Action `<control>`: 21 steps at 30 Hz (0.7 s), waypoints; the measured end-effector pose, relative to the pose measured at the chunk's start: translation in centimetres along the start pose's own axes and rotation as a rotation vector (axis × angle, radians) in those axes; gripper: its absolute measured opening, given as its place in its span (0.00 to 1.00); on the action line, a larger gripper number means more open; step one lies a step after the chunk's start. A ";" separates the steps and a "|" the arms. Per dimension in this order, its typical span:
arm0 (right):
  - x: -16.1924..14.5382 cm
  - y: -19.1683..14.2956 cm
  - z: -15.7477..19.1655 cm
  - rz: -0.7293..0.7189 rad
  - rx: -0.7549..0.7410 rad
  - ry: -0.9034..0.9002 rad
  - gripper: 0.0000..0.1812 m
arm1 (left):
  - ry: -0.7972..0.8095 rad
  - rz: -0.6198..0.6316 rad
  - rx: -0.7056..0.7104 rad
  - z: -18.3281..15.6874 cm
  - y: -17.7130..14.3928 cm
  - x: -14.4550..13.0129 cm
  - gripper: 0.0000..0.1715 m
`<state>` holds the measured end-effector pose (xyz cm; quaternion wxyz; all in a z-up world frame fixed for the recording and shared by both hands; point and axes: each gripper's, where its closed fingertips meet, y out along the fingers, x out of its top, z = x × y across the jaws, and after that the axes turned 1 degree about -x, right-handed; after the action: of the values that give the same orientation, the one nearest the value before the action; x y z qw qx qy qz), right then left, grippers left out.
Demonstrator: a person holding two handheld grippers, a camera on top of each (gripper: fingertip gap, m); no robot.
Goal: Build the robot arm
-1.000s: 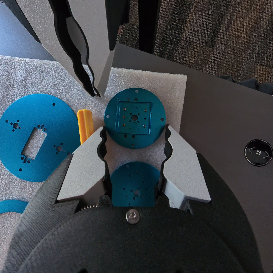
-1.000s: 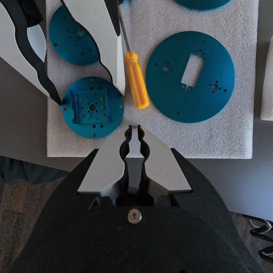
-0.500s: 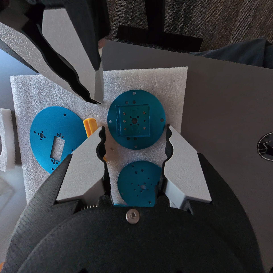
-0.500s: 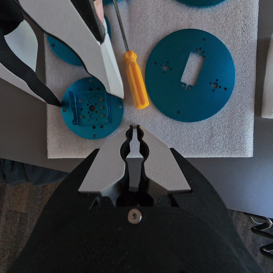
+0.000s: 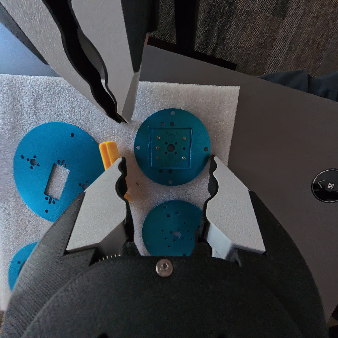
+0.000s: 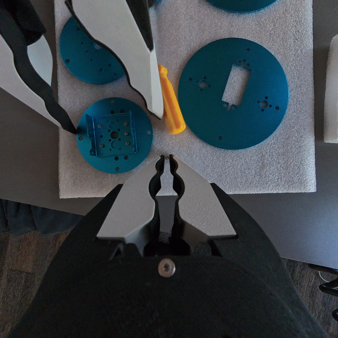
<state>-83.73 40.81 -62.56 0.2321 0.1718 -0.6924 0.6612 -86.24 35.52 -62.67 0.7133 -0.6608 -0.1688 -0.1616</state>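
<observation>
My right gripper is shut on a tiny screw, held just above the white foam pad beside a blue disc with a square bracket. My left gripper is open and empty. Its fingertips straddle the near edge of that disc, above a smaller blue disc. A yellow screwdriver lies between the bracket disc and a large blue disc with a rectangular slot. A loose screw lies on the foam by my left finger. The right gripper shows at the top of the left wrist view.
The foam pad lies on a dark grey table whose edge runs close behind it, with carpet beyond. A black round inset sits in the table. Another blue disc and a white foam block lie at the pad's far side. The black round inset is closer to my left gripper, around 12 centimetres from its tips; the right tips are 20 centimetres off.
My left gripper pulled back and up half a second ago, then came down close over the discs again, still open. My right gripper has stayed put with the screw.
</observation>
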 end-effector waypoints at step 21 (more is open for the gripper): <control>0.1 -2.4 -0.7 -0.052 -0.021 -0.016 0.07 | -0.032 -0.094 -0.099 -0.5 0.3 0.7 0.47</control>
<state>-82.42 41.40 -60.45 0.2453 0.1926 -0.6966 0.6462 -85.41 35.06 -62.65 0.6685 -0.6891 -0.2027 -0.1926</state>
